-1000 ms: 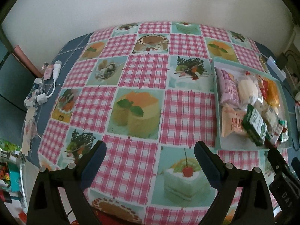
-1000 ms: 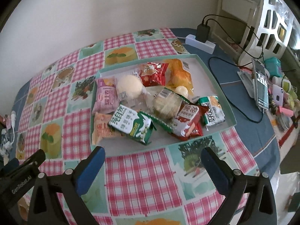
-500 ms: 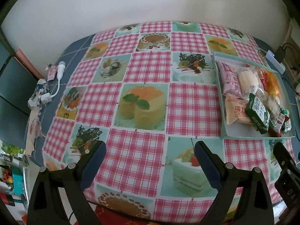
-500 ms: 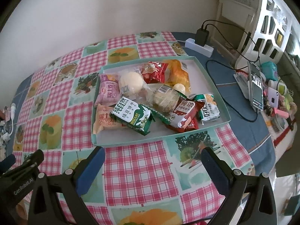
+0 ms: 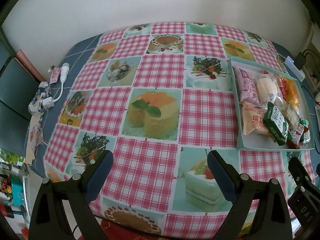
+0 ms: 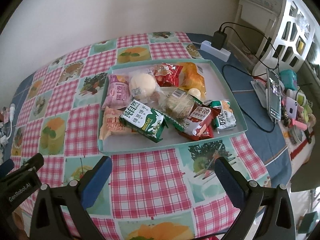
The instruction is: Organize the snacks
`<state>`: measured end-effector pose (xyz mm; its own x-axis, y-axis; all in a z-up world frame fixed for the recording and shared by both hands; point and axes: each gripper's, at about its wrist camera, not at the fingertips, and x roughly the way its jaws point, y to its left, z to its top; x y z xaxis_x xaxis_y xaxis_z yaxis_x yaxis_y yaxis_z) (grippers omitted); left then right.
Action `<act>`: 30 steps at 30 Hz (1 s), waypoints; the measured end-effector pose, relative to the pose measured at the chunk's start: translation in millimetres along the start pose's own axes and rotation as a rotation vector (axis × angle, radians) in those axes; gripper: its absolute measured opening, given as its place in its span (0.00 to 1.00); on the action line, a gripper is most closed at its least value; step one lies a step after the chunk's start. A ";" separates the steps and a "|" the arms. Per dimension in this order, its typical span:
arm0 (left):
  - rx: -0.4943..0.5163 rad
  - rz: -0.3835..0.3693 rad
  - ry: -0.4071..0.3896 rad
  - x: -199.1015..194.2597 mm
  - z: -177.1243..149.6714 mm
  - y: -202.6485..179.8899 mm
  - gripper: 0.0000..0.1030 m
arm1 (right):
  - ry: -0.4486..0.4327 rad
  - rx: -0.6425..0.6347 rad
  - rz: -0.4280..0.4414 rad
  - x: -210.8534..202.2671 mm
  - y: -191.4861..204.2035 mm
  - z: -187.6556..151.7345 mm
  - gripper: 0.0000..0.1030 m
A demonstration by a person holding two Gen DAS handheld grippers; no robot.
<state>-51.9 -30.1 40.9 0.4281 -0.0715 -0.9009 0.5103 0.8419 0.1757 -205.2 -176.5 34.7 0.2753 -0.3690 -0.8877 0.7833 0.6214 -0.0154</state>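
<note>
A shallow teal-rimmed tray (image 6: 140,150) on the checked tablecloth holds several snack packs: a green biscuit pack (image 6: 144,120), a pink roll pack (image 6: 118,94), a peach roll pack (image 6: 114,127), a round white bun (image 6: 142,84), red packs (image 6: 200,120) and an orange bag (image 6: 193,75). The tray also shows at the right of the left wrist view (image 5: 240,140). My right gripper (image 6: 163,172) is open and empty, above the table just in front of the tray. My left gripper (image 5: 160,166) is open and empty, over the tablecloth left of the tray.
A power strip with a charger (image 6: 217,46) and cables lie behind the tray. A phone on a stand (image 6: 274,96) and small clutter sit at the right edge. A white cable and wrappers (image 5: 54,92) lie at the table's left edge. A wall runs behind the table.
Both grippers have pulled back and up from the table, so the tray and tablecloth look smaller and farther. Both jaws stayed open. The snacks have not moved.
</note>
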 end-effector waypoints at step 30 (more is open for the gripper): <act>-0.003 -0.002 0.009 2.9 1.2 0.4 0.92 | 0.018 0.005 -0.015 2.2 0.9 -0.6 1.00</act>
<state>-49.5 -30.7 38.8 0.4199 -0.0686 -0.9050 0.5091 0.8433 0.1723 -204.2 -176.3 32.5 0.2539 -0.3656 -0.8955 0.7897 0.6129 -0.0263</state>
